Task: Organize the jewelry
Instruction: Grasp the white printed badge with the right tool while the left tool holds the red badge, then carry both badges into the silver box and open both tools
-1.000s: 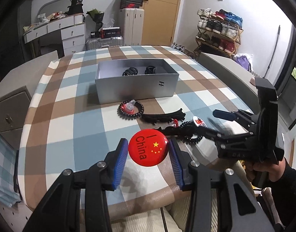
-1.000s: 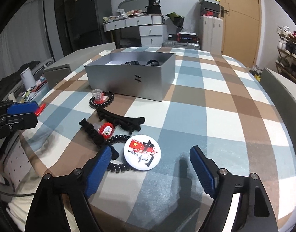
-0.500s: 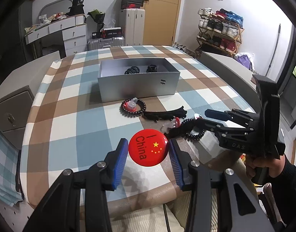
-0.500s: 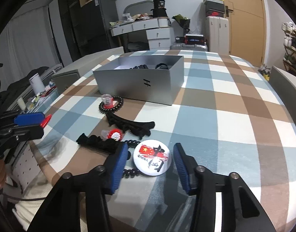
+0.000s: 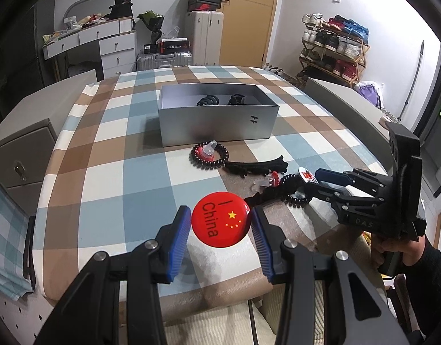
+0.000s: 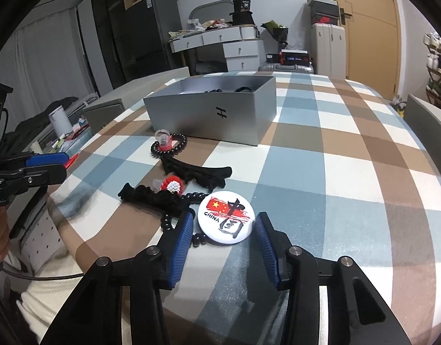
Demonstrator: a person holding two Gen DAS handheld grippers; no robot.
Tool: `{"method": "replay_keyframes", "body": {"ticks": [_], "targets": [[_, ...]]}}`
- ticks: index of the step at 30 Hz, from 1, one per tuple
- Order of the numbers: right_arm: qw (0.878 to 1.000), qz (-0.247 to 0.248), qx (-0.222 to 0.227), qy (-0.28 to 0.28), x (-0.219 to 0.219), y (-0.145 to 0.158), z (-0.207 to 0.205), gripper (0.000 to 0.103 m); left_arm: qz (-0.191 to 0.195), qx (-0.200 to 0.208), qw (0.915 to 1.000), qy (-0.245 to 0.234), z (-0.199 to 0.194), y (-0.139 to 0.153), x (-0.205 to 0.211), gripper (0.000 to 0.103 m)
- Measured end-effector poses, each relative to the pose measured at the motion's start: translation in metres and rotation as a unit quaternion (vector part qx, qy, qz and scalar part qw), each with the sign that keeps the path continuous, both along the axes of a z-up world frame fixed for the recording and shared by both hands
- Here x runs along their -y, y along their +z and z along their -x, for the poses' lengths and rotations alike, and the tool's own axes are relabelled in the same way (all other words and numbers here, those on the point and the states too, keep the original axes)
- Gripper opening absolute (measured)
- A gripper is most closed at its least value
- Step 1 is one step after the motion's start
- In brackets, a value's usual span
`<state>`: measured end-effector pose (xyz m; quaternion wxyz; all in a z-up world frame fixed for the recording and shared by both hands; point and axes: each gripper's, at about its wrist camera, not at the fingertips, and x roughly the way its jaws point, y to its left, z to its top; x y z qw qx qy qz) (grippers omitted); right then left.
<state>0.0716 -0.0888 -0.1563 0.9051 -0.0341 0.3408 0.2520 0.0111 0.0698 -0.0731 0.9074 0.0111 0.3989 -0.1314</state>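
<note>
Left gripper (image 5: 221,227): blue-padded jaws clamped on the edges of a round red pin badge (image 5: 221,219) printed "China" with yellow stars; badge held clear above the near table edge.

Right gripper (image 6: 225,231): jaws drawn narrow around a round white pin badge (image 6: 226,216) with a red flag and black brush lettering; the right pad appears to meet the badge rim, the left pad sits just beside it. Cannot tell if the grip is firm. Badge lies flat on the cloth.

Table (image 6: 349,178): covered in a blue, brown and white checked cloth.

Open silver-grey cardboard box (image 5: 217,123): stands toward the middle of the table, beyond the loose pieces; dark hair ties (image 5: 208,101) lie inside it.

Black beaded bracelet (image 5: 210,156): just in front of the box, ringed around a small clear and red piece.

Black toothed hair clip (image 6: 197,171): lies between the bracelet and the white badge.

Black ruffled scrunchie band (image 6: 151,197): left of the white badge in the right wrist view, a small red-and-white beaded charm (image 6: 172,186) resting on it.

Black coiled hair tie (image 6: 191,198): partly under the white badge.

Person's hand (image 5: 384,251): grips the right gripper's handle, dark sleeve at the wrist.
</note>
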Motion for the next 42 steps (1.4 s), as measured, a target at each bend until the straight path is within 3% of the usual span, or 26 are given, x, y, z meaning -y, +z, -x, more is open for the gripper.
{"method": "replay_keyframes", "body": {"ticks": [8,12,17,24,32,35,42], "targets": [[1.000,0.024,0.017,0.003,-0.007,-0.001,0.000,0.038,0.002,-0.001,1.0000,0.005,-0.001,0.000,0.001,0.037],[0.999,0.014,0.044,0.004,-0.004,0.006,0.008,0.019,-0.002,0.002,1.0000,0.005,-0.002,0.003,0.003,0.037],[0.999,0.008,0.045,-0.004,0.001,0.006,0.007,0.018,-0.005,0.006,1.0000,0.005,-0.005,0.007,0.004,0.037],[0.998,-0.026,0.060,-0.014,0.016,0.015,0.010,0.004,-0.017,0.010,0.9998,0.004,-0.012,0.010,0.008,0.037],[0.996,-0.051,0.065,-0.036,0.032,0.022,0.007,0.004,-0.022,0.038,0.9989,0.014,-0.034,0.032,0.010,0.037],[0.994,-0.064,0.082,-0.034,0.032,0.040,0.006,0.004,-0.023,0.056,0.9981,0.015,-0.045,0.043,0.009,0.037],[0.989,-0.110,0.099,-0.014,0.025,0.085,-0.017,0.004,-0.007,0.043,0.9989,0.018,-0.081,0.050,0.000,0.037]]}}
